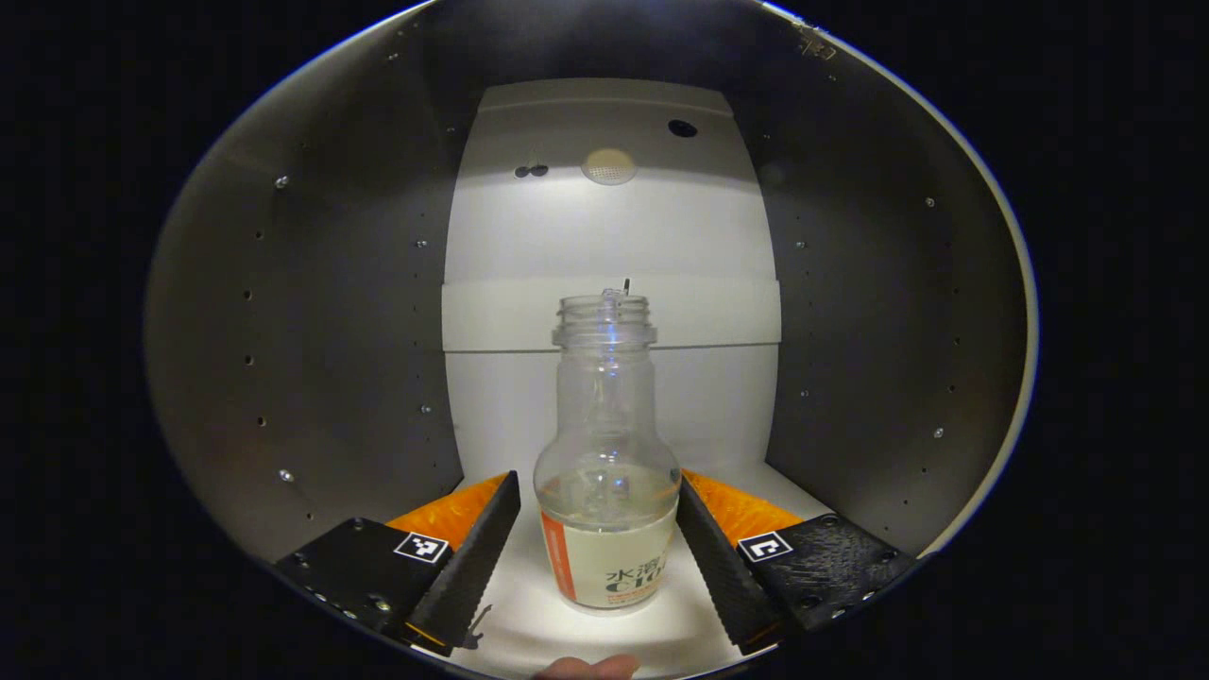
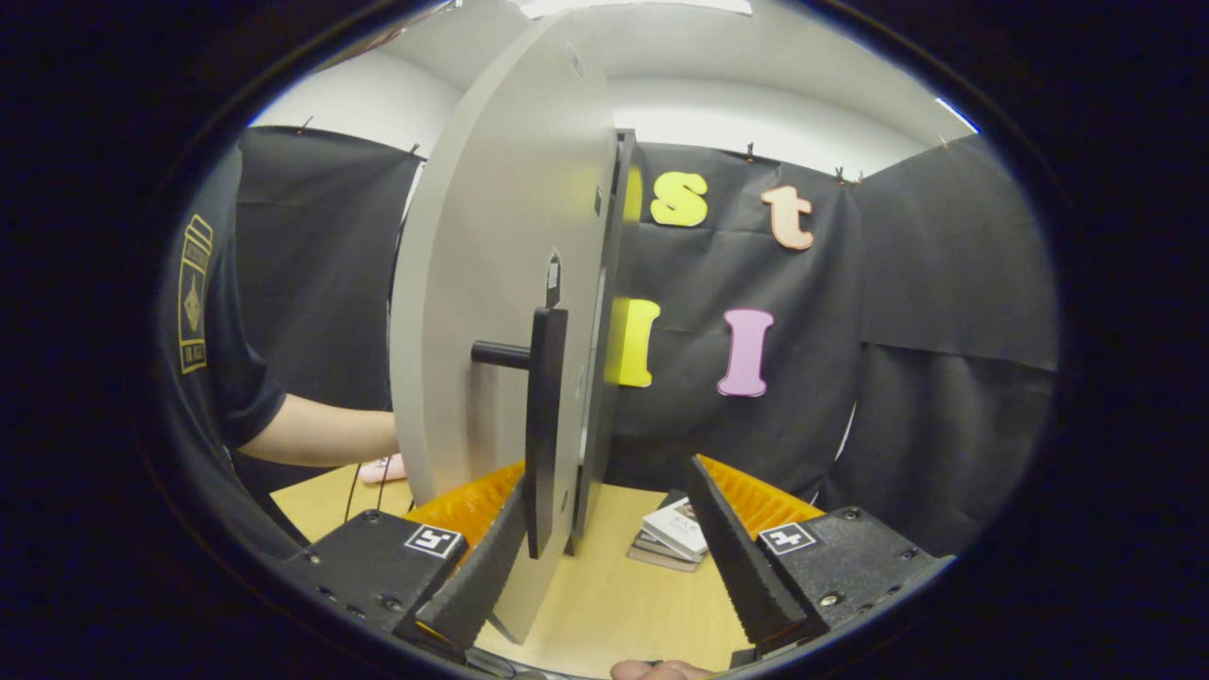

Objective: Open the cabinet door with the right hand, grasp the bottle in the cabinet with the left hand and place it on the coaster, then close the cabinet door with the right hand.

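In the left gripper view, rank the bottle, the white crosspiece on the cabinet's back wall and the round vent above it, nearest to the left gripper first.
1. bottle, between the left gripper's fingers.
2. white crosspiece, behind the bottle's neck.
3. round vent, high on the back wall.

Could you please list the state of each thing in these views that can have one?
cabinet door: swung open, seen nearly edge-on.
door handle: between the right gripper's fingers, not clamped.
bottle: upright inside the cabinet, uncapped, some liquid inside.
left gripper: open, fingers on either side of the bottle.
right gripper: open.
stack of books: lying flat on the table.
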{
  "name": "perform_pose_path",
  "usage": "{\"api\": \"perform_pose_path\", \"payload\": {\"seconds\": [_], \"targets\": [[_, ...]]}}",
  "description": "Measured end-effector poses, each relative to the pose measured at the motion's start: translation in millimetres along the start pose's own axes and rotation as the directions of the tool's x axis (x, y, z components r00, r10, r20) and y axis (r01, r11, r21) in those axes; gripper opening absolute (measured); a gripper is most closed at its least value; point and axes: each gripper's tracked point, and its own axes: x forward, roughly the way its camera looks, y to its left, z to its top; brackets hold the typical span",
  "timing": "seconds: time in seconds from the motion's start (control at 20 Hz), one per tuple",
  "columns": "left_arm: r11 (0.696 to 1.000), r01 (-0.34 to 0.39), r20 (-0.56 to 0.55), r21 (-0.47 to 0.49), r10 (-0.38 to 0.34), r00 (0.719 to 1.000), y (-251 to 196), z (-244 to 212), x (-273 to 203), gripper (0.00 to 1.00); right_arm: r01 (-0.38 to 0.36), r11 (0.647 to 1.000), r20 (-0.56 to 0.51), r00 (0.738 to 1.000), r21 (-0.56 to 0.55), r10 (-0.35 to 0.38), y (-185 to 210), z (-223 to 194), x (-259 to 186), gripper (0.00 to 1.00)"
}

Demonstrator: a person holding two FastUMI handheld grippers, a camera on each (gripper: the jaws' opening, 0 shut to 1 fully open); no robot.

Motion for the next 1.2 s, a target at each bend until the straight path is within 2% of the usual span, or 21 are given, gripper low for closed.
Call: {"api": "perform_pose_path", "payload": {"seconds": [0.2,0.25,0.3,0.35,0.4,0.45,0.55,0.6,0.7,0.8,0.9,1.0,1.2], "targets": [[0.998,0.029,-0.114,-0.046,-0.034,0.993,-5.9,-24.5,9.5,0.95,-0.046,0.999,0.000,0.999,0.018,0.046,1.2,-2.2,8.5,0.96],[0.998,0.026,-0.132,-0.052,-0.033,0.991,-4.9,-28.9,10.7,0.95,-0.058,0.998,-0.003,0.998,0.028,0.058,2.7,-2.8,10.6,0.99],[0.999,0.018,-0.129,-0.045,-0.024,0.991,-4.3,-28.6,9.6,0.75,-0.069,0.997,-0.001,0.998,0.032,0.069,2.2,-2.7,12.1,0.96],[0.999,0.020,-0.128,-0.039,-0.025,0.991,-4.7,-27.0,9.5,0.89,-0.077,0.997,0.000,0.997,0.032,0.077,1.7,-1.3,13.0,0.99],[0.999,0.024,-0.113,-0.036,-0.027,0.993,-5.1,-23.4,8.6,0.77,-0.087,0.996,0.002,0.996,0.030,0.087,2.1,-1.8,14.6,0.99],[0.999,0.021,-0.090,-0.025,-0.023,0.996,-3.5,-17.5,7.2,0.77,-0.098,0.995,0.003,0.995,0.030,0.098,3.1,-1.7,16.0,0.96],[1.000,0.013,-0.040,-0.008,-0.014,0.999,-2.5,-3.0,1.3,0.77,-0.114,0.993,0.007,0.994,0.035,0.113,1.6,-3.3,19.2,0.99],[1.000,0.015,-0.025,-0.007,-0.015,1.000,-2.6,3.4,-5.4,0.76,-0.126,0.991,0.010,0.992,0.041,0.126,2.5,-2.9,19.5,0.96],[1.000,0.005,-0.013,-0.012,-0.005,1.000,1.2,13.0,-16.1,0.76,-0.150,0.988,0.013,0.989,0.047,0.150,3.9,-2.5,22.5,1.00],[0.999,-0.011,-0.015,-0.035,0.011,1.000,3.2,22.9,-33.5,0.76,-0.184,0.982,0.016,0.983,0.043,0.183,5.6,-2.1,26.2,0.97],[0.999,-0.002,0.032,-0.042,0.003,0.999,6.8,41.6,-58.6,0.76,-0.255,0.965,0.025,0.967,0.064,0.254,11.5,-2.4,31.7,1.00],[0.999,0.004,0.050,-0.052,-0.002,0.999,12.8,54.3,-80.7,0.76,-0.341,0.929,0.027,0.940,0.145,0.341,18.1,-7.2,33.7,0.99],[0.999,0.002,0.095,-0.050,0.003,0.995,33.0,64.2,-131.3,0.76,-0.412,0.906,0.057,0.911,0.095,0.408,14.7,0.8,34.0,1.00]]}}
